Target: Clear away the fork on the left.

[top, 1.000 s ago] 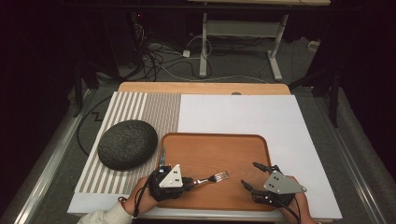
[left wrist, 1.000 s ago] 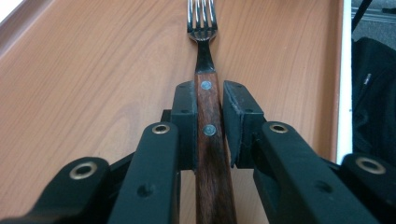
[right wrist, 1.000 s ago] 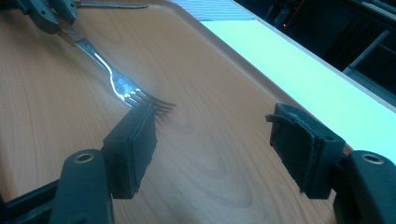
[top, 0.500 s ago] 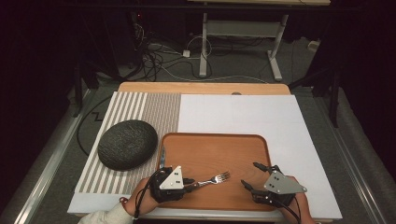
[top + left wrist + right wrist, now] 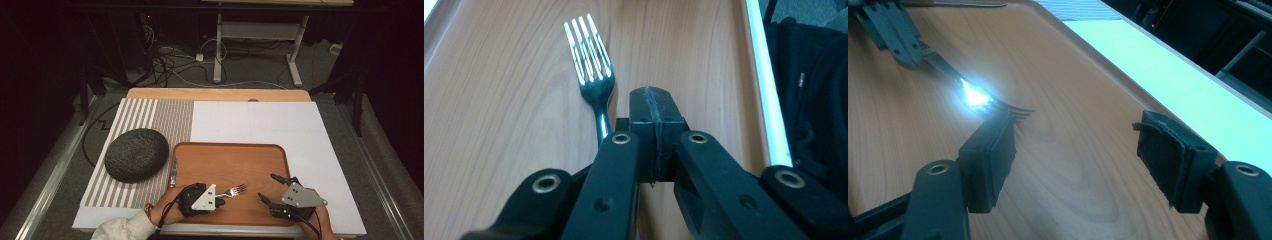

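A metal fork (image 5: 237, 190) lies on the wooden tray (image 5: 230, 156), tines toward the right. My left gripper (image 5: 221, 201) rests at the fork's handle end, and its jaws have just been closing. In the left gripper view the pads (image 5: 644, 107) meet with nothing between them; the left gripper (image 5: 655, 100) sits just right of the fork (image 5: 591, 60), whose handle runs under its left jaw. My right gripper (image 5: 267, 187) stands open over the tray's front right. In the right gripper view the right gripper (image 5: 1083, 150) has bare tray between its pads, the fork (image 5: 998, 107) beyond them.
A dark grey rounded lump (image 5: 136, 154) sits on the striped mat (image 5: 150, 117) left of the tray. A slim knife-like piece (image 5: 173, 172) lies along the tray's left rim. A white board (image 5: 305, 132) covers the table's right. Desk legs and cables stand beyond.
My left gripper has slid right along the fork's handle toward the tines. The fork has barely moved. The right gripper has stayed where it was.
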